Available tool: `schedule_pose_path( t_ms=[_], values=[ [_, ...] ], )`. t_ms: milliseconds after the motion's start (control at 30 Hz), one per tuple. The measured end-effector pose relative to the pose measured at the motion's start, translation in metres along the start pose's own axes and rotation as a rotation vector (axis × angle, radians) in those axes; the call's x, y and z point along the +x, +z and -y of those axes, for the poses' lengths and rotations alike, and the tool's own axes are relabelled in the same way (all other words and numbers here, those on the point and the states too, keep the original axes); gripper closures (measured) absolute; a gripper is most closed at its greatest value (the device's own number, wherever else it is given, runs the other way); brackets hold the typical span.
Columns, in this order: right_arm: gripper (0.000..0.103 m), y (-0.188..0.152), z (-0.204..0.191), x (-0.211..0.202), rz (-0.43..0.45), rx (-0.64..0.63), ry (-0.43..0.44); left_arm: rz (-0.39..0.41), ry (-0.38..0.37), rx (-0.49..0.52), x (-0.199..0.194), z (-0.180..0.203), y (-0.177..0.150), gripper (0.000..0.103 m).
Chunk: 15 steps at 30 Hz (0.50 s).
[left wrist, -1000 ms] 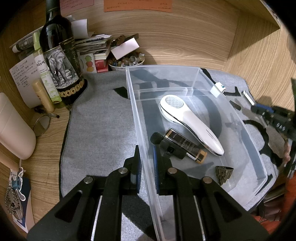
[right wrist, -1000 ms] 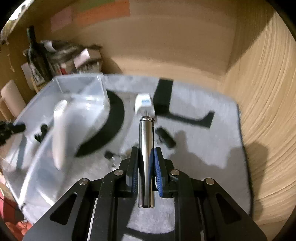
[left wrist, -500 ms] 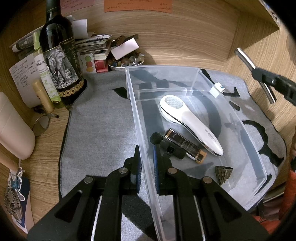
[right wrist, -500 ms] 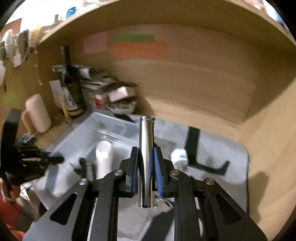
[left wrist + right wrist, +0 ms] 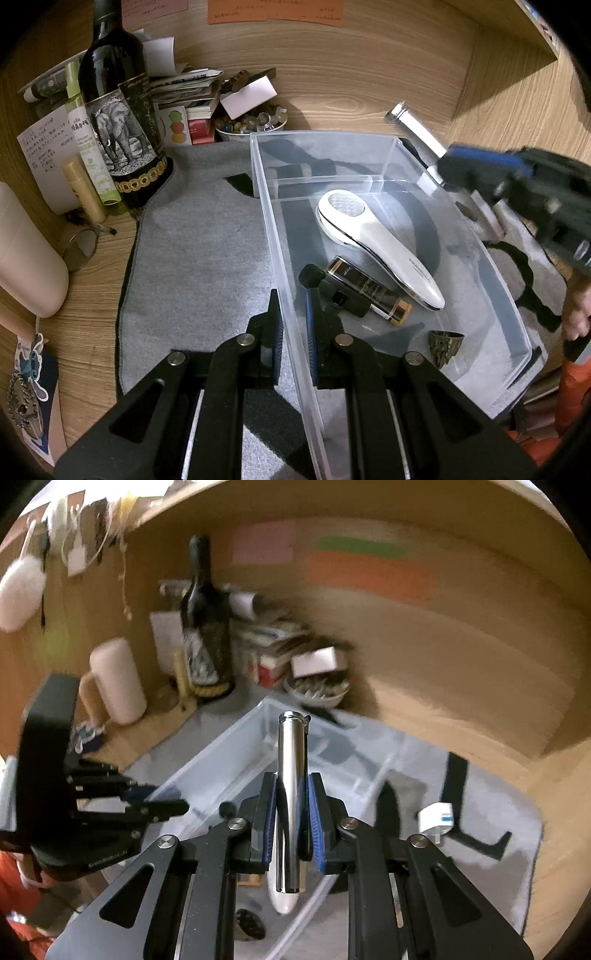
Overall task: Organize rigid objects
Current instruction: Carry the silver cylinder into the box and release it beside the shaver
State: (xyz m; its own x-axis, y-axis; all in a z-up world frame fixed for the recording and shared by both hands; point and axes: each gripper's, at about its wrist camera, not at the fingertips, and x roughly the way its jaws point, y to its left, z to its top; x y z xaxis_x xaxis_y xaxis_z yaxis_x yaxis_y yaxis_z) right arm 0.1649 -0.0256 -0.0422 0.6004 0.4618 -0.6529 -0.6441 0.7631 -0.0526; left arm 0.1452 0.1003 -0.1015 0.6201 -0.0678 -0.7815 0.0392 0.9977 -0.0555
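My right gripper (image 5: 291, 825) clamps a silver metal tube (image 5: 291, 797) above the clear bin (image 5: 229, 760); left gripper (image 5: 162, 806) holds its left wall.

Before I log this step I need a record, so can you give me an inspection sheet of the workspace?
Surface: grey felt mat on a wooden desk.
Job's things: clear plastic bin holds a white handheld device, a dark tube, a small black piece and a bronze ring; white plug lies on the mat outside it.
Clutter: wine bottle, papers, bowl of beads, cream cylinder.
Grippers: left gripper straddles the bin's near wall; right gripper holds a metal cylinder over the bin.
Cables: nothing seen.
Surroundings: wooden walls, coloured notes.
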Motion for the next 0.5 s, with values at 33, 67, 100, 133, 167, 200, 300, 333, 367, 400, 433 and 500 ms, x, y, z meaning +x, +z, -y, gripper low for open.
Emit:
schedule_pose_path(
  t_ms=[33, 67, 100, 133, 167, 200, 300, 333, 367, 400, 433, 500],
  values=[
    [0.088, -0.001, -0.003, 0.006, -0.017, -0.009, 0.002, 0.0, 0.0, 0.0, 0.0, 0.0, 0.0, 0.092],
    [0.088, -0.003, -0.005, 0.01, -0.031, -0.014, 0.007, 0.0, 0.002, 0.001, 0.0, 0.001, 0.0, 0.092],
    [0.088, -0.004, -0.007, 0.016, -0.052, -0.019, 0.014, 0.0, 0.002, 0.002, 0.0, 0.001, 0.0, 0.092],
    [0.088, -0.006, -0.008, 0.02, -0.064, -0.021, 0.018, -0.001, 0.003, 0.002, 0.0, 0.002, 0.0, 0.092],
    [0.088, -0.007, -0.009, 0.023, -0.079, -0.023, 0.023, -0.001, 0.003, 0.002, 0.0, 0.002, 0.0, 0.092],
    [0.088, -0.009, -0.009, 0.027, -0.095, -0.026, 0.028, -0.001, 0.003, 0.002, 0.0, 0.002, 0.0, 0.092],
    [0.088, -0.013, -0.01, 0.039, -0.145, -0.035, 0.031, 0.0, 0.002, 0.002, 0.0, 0.002, 0.0, 0.092],
    [0.088, -0.014, -0.009, 0.043, -0.163, -0.034, 0.033, 0.0, 0.002, 0.001, 0.0, 0.002, 0.0, 0.092],
    [0.088, -0.015, -0.009, 0.046, -0.179, -0.033, 0.038, 0.0, 0.002, 0.002, 0.0, 0.002, 0.0, 0.092],
    [0.088, -0.016, -0.009, 0.049, -0.194, -0.033, 0.044, 0.0, 0.001, 0.001, 0.0, 0.002, 0.0, 0.092],
    [0.088, -0.017, -0.009, 0.052, -0.209, -0.034, 0.049, 0.0, 0.001, 0.002, 0.0, 0.002, 0.0, 0.092],
    [0.088, -0.019, -0.01, 0.055, -0.231, -0.04, 0.059, 0.0, 0.001, 0.003, 0.0, 0.002, 0.0, 0.092]
  ],
)
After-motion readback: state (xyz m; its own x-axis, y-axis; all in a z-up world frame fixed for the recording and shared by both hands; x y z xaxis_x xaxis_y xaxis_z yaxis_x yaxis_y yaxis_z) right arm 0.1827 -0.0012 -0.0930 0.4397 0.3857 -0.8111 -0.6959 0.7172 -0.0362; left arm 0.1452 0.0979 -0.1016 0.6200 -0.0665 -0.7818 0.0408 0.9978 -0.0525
